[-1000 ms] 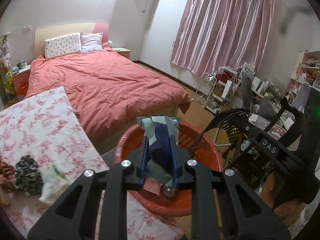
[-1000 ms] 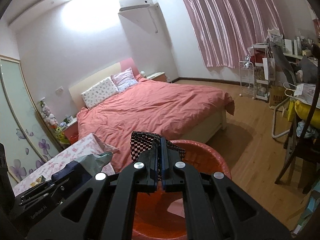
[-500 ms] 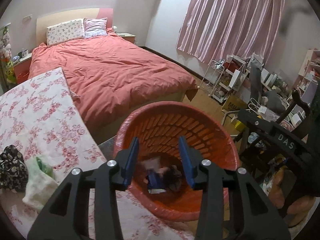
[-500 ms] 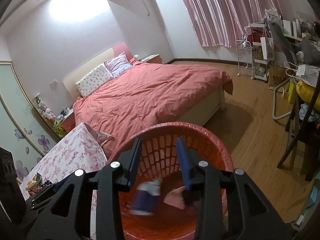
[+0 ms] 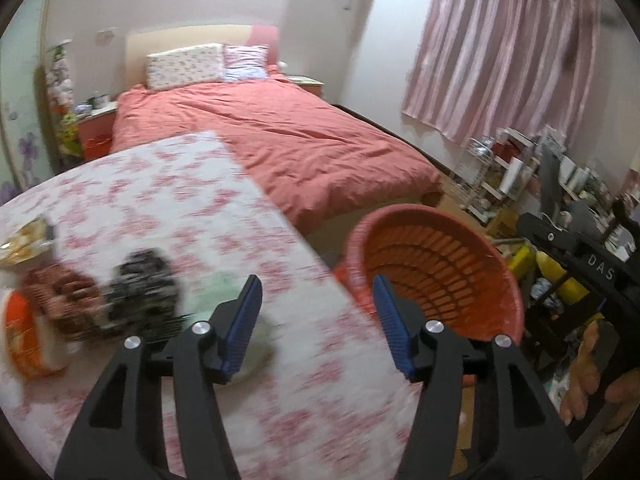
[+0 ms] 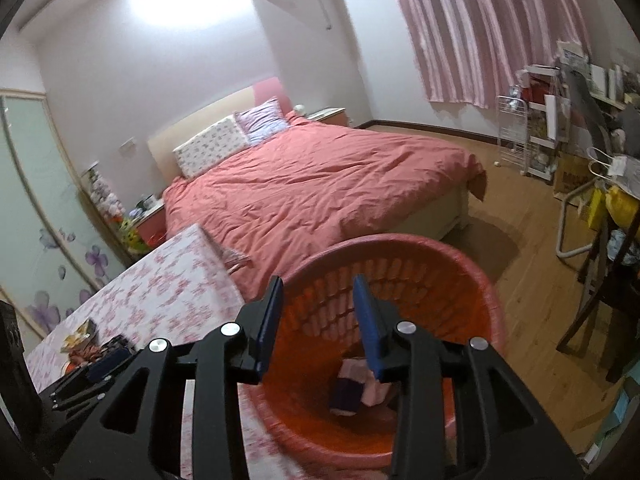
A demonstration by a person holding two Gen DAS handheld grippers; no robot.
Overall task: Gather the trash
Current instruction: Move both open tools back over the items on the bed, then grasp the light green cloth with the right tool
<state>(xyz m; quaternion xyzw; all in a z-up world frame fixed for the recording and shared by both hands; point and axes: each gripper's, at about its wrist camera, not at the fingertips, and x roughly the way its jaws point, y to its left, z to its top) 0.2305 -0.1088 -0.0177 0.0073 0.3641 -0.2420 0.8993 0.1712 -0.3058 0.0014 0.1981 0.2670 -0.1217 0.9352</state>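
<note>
A red plastic basket [image 5: 496, 276] [image 6: 472, 276] stands beside the floral-cloth table [image 5: 160, 208]. Dropped wrappers [image 6: 356, 388], dark blue and pink, lie at its bottom. My right gripper [image 6: 318, 310] hangs open over the basket with nothing between its fingers. My left gripper [image 5: 316, 304] is over the table edge, left of the basket, its jaws opening and empty. On the table lie more scraps: a black-and-white patterned wrapper [image 5: 140, 284], a pale green one [image 5: 216, 288], a brown one [image 5: 60, 296] and an orange packet [image 5: 24, 340], all blurred.
A bed with a red cover [image 5: 280, 136] fills the room behind the table. A chair [image 6: 604, 288], cluttered shelves [image 5: 520, 176] and pink curtains stand to the right. A hand [image 5: 592, 376] shows at the right edge of the left wrist view.
Both grippers let go of their wrappers, which fell into the basket. The left gripper then swung left from the basket to the table, opening wider. The right stayed over the basket.
</note>
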